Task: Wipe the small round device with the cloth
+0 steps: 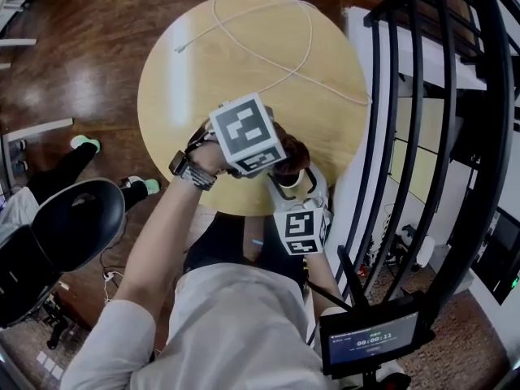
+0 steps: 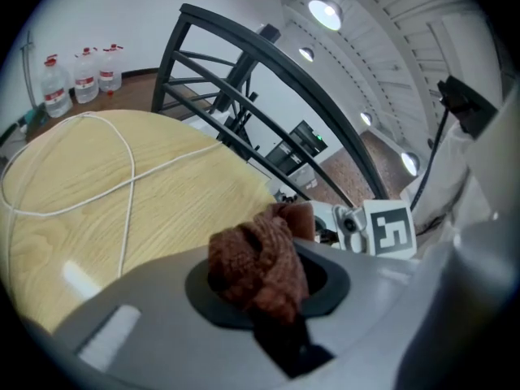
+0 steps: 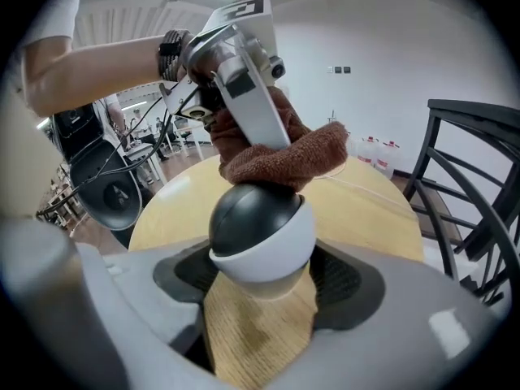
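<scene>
The small round device (image 3: 262, 230), black on top and white below, stands at the near edge of the round wooden table (image 1: 203, 71). My right gripper (image 3: 264, 276) is shut on it, a pad on each side. A brown cloth (image 3: 280, 157) lies pressed on the device's black top. My left gripper (image 3: 244, 88) reaches down from above, shut on that cloth (image 2: 256, 266). In the head view the left gripper's marker cube (image 1: 246, 134) covers most of the cloth (image 1: 291, 157), and the device (image 1: 294, 184) shows just below it.
A white cable (image 1: 309, 47) loops across the far half of the table. A black metal railing (image 1: 422, 136) runs along the right. A black chair (image 1: 73, 226) stands at the left. Water bottles (image 2: 81, 75) line the far wall. A small screen (image 1: 370, 340) sits low right.
</scene>
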`<state>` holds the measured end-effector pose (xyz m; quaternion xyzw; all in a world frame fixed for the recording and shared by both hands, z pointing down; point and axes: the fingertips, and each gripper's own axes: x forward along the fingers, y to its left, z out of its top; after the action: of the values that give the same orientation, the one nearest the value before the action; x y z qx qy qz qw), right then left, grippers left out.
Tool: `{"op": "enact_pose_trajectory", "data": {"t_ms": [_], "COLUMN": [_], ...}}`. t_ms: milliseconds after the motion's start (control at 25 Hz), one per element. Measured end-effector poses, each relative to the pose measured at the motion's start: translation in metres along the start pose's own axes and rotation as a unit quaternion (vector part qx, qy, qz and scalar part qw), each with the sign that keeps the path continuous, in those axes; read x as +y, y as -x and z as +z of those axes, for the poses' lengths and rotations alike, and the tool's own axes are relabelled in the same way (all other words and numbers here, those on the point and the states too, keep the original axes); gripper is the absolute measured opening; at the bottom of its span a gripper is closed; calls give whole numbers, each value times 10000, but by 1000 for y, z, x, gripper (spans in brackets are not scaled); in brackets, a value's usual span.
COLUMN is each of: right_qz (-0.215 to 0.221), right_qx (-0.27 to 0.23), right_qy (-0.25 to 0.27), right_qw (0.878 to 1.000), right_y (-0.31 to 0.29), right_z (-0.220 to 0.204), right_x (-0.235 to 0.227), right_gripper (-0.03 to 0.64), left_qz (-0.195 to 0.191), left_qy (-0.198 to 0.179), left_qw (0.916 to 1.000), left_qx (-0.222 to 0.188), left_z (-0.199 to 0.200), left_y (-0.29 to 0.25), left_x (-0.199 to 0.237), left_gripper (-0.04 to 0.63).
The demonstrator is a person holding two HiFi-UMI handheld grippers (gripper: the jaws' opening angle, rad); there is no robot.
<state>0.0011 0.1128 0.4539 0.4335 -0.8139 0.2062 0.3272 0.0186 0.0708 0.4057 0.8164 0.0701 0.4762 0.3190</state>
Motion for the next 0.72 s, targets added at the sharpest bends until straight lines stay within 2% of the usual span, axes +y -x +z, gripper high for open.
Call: {"op": "enact_pose_trajectory", "data": {"t_ms": [200, 360, 480, 720], "right_qz": [9, 11, 30, 41], "right_qx": [25, -70, -52, -94], "right_qy": [9, 28, 49, 66], "right_qw": [10000, 10000, 10000, 9999], "right_y": [3, 3, 5, 1], "right_z": [1, 2, 5, 4], "right_x": [2, 4, 5, 3], "right_gripper": [342, 343, 344, 344], "left_qz": [7, 78, -89, -7], "left_qy": [266, 387, 462, 393], "left_qw": [9996, 9992, 9989, 9986], "left_qx": [-71, 55, 20, 358], "left_z": [-8, -21, -24, -31], "left_y": [-1, -9, -11, -25], "left_x": [10, 19, 21, 38], "left_gripper": [83, 81, 81, 81]}}
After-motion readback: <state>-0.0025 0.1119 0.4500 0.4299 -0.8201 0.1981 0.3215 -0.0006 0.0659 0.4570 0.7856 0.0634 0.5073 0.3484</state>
